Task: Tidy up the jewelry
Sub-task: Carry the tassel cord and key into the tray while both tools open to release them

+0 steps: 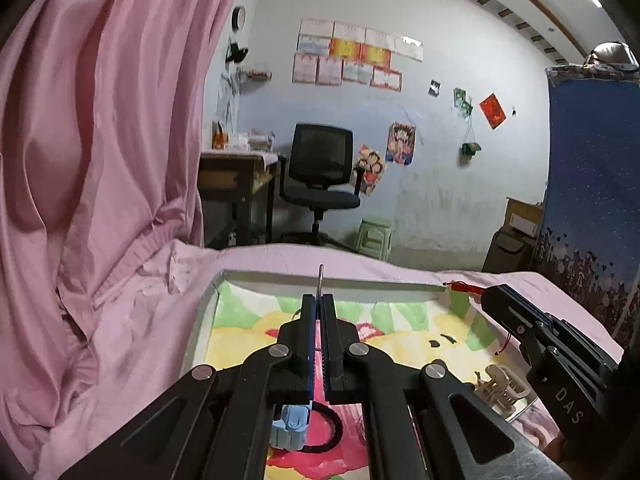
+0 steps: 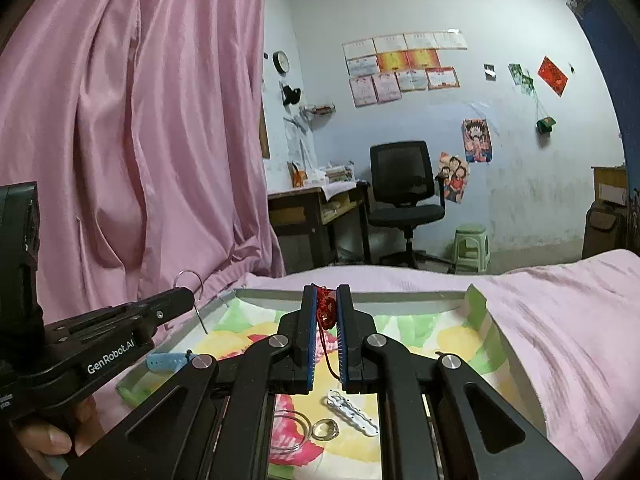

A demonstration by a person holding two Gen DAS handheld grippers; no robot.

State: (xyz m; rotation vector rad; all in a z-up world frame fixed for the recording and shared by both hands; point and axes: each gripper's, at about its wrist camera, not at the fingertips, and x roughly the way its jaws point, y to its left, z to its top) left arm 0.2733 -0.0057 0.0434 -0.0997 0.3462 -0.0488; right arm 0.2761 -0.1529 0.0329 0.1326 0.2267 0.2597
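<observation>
Item one: your left gripper point(image 1: 319, 308) is pinching a thin silver hoop point(image 2: 191, 286), jaws closed nearly flat on the wire, the loop standing clear above the near left corner of the tray point(image 1: 208, 300). Item two: your right gripper point(image 2: 325, 308) is clamping a red knotted cord ornament point(image 2: 326, 312) between its blue pads, a loose red tail trailing down toward the tray's painted floor. Item three, lying in the tray: a blue clip point(image 1: 289, 428) touching a black hair tie point(image 1: 332, 428), a beige claw clip point(image 1: 502, 386) near the right wall, a white beaded piece point(image 2: 352, 410), a ring point(image 2: 325, 429) just beside it, and what is probably a clear bangle point(image 2: 290, 430), though the gripper linkage is covering part of it. Risks you are carrying: the hoop is held on a very slim edge, so any twist of your left wrist could be letting it pivot or slip out onto the pink bedding point(image 2: 560, 320), where it would be hard to find. The dangling cord tail could be snagging on the white piece or on the tray wall as you lower it, dragging small items out of place.
</observation>
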